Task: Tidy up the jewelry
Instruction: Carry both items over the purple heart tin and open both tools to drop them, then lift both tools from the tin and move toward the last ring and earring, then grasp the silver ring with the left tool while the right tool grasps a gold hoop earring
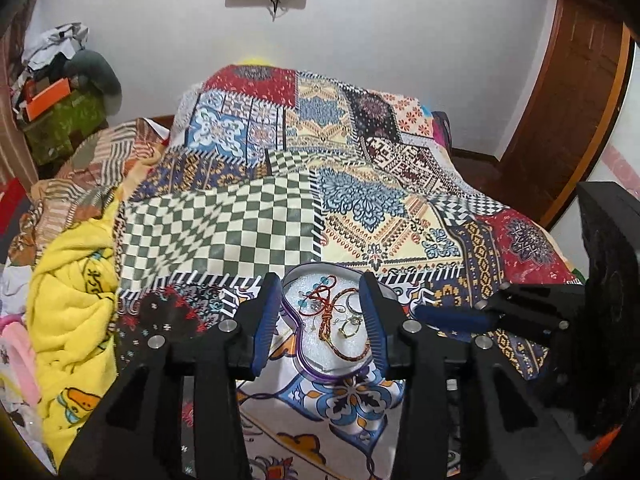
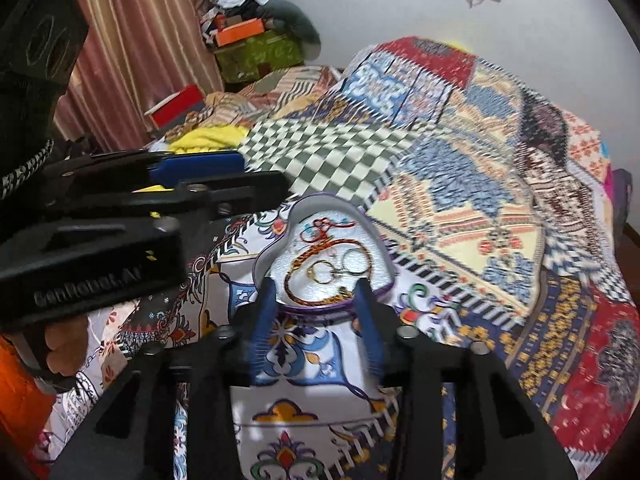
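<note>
Clearly both grippers, left (image 1: 320, 320) and right (image 2: 316, 320), hover with fingers apart over the centre-frame tin (image 2: 384, 286), where tangled bracelets (image 2: 320, 252) could snag and lift together.

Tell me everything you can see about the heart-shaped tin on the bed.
The heart-shaped tin is shallow and lidless, with a purple outer rim, silvery inner wall and white foam-like lining. It lies flat on the patchwork bedspread. Inside are a braided red-gold bracelet, a beaded red cord and some rings. Neither tool touches it.
</note>
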Demonstrator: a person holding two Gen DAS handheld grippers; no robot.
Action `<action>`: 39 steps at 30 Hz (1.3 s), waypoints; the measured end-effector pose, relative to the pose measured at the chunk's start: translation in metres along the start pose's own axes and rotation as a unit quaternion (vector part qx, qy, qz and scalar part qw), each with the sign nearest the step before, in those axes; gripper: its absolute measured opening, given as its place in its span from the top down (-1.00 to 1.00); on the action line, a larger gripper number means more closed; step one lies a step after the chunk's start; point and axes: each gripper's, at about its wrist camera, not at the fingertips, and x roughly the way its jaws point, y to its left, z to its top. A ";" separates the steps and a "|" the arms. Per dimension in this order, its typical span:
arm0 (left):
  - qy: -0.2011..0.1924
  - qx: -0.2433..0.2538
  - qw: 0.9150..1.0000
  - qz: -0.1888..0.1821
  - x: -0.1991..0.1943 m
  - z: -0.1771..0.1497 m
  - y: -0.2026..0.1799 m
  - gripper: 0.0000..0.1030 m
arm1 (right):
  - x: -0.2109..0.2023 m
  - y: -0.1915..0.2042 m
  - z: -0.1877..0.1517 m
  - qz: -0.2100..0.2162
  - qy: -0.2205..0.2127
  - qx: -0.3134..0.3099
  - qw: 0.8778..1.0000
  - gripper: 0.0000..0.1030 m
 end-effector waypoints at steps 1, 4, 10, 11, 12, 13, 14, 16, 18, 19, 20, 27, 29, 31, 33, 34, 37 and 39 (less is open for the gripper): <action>-0.005 0.002 1.000 0.006 -0.006 0.000 -0.002 0.15 | -0.005 -0.002 -0.001 -0.006 -0.005 0.001 1.000 0.20; -0.014 0.013 1.000 0.018 -0.019 -0.001 -0.008 0.13 | -0.021 -0.009 -0.004 -0.020 -0.016 0.009 1.000 0.20; -0.024 0.030 0.999 0.027 -0.038 -0.009 -0.023 -0.07 | -0.052 -0.032 -0.018 -0.055 -0.030 0.038 0.997 0.20; -0.023 0.032 0.999 0.026 -0.040 -0.012 -0.026 -0.08 | -0.056 -0.037 -0.021 -0.060 -0.028 0.042 0.997 0.20; -0.020 0.032 0.999 0.023 -0.041 -0.014 -0.028 -0.08 | -0.058 -0.042 -0.024 -0.064 -0.025 0.046 0.997 0.20; -0.016 0.032 0.999 0.019 -0.041 -0.016 -0.030 -0.08 | -0.061 -0.046 -0.028 -0.070 -0.023 0.050 0.996 0.20; -0.010 0.032 0.999 0.013 -0.041 -0.020 -0.033 -0.08 | -0.062 -0.048 -0.031 -0.074 -0.020 0.052 0.996 0.20; -0.003 0.035 0.999 0.009 -0.039 -0.025 -0.038 -0.08 | -0.064 -0.055 -0.039 -0.082 -0.011 0.058 0.995 0.20; 0.009 0.037 0.999 0.005 -0.034 -0.033 -0.044 -0.08 | -0.063 -0.060 -0.048 -0.085 -0.001 0.062 0.994 0.20; 0.015 0.037 0.999 0.003 -0.031 -0.037 -0.046 -0.08 | -0.062 -0.062 -0.054 -0.087 0.006 0.064 0.994 0.20; 0.025 0.036 0.999 -0.002 -0.026 -0.042 -0.049 -0.08 | -0.060 -0.064 -0.058 -0.088 0.011 0.065 0.994 0.20; 0.078 0.031 0.996 -0.009 0.002 -0.077 -0.058 -0.08 | -0.038 -0.064 -0.079 -0.068 0.046 0.073 0.994 0.20; 0.092 0.033 0.995 -0.006 0.009 -0.087 -0.058 -0.08 | -0.031 -0.061 -0.081 -0.062 0.052 0.068 0.994 0.20; 0.099 0.031 0.995 -0.005 0.013 -0.091 -0.058 -0.08 | -0.023 -0.059 -0.082 -0.055 0.059 0.064 0.995 0.20; 0.106 0.024 0.994 -0.006 0.017 -0.095 -0.056 -0.08 | -0.014 -0.057 -0.082 -0.048 0.065 0.060 0.995 0.20; 0.108 0.020 0.994 -0.007 0.018 -0.096 -0.054 -0.08 | -0.010 -0.056 -0.082 -0.043 0.069 0.057 0.995 0.20; 0.111 0.010 0.994 -0.014 0.022 -0.097 -0.051 -0.08 | -0.001 -0.054 -0.083 -0.041 0.074 0.048 0.995 0.20; 0.109 0.013 0.994 -0.015 0.023 -0.096 -0.052 -0.08 | -0.001 -0.053 -0.083 -0.048 0.068 0.043 0.996 0.29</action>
